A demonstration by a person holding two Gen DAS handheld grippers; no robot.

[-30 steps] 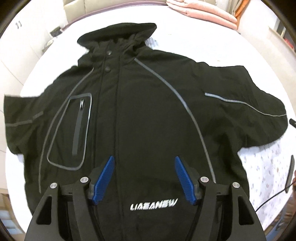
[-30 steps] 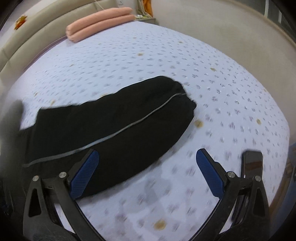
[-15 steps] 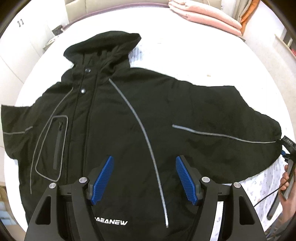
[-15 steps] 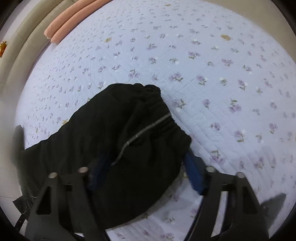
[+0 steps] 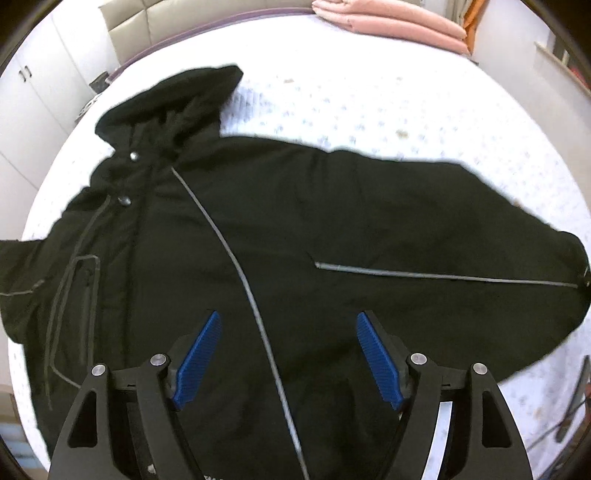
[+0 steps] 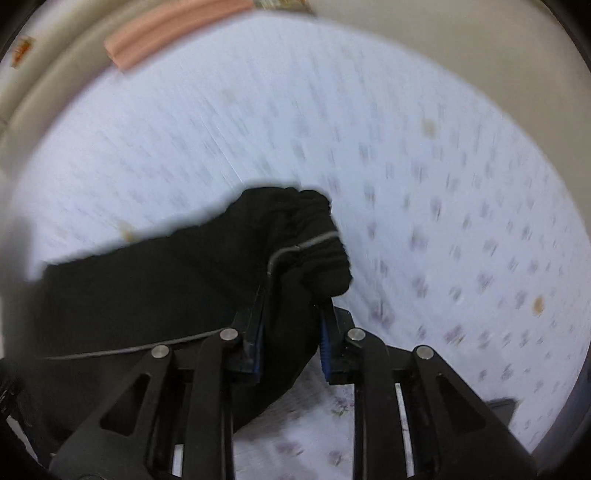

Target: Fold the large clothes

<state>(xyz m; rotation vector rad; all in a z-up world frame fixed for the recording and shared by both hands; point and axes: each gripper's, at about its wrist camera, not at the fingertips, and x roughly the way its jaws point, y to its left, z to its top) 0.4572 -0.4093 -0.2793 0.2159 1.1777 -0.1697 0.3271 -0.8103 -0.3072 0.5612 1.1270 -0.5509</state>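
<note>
A large black hooded jacket (image 5: 295, 236) with grey piping lies spread face up on a bed. Its hood (image 5: 173, 107) points to the far left and one sleeve (image 5: 498, 266) stretches out to the right. My left gripper (image 5: 288, 354) is open and empty, hovering above the jacket's lower front. In the right wrist view my right gripper (image 6: 291, 317) is shut on the sleeve cuff (image 6: 310, 240), which bunches up between the blue pads and stands lifted off the sheet.
The bed has a white sheet with small flowers (image 6: 443, 184). Folded pink bedding (image 5: 391, 22) lies at the bed's far end, also in the right wrist view (image 6: 177, 29). A beige headboard (image 5: 129, 26) and white cabinets (image 5: 26, 92) stand at the far left.
My right gripper went from wide open beside the sleeve to closed on the cuff and lifted it. My left gripper moved rightward over the jacket and stayed open.
</note>
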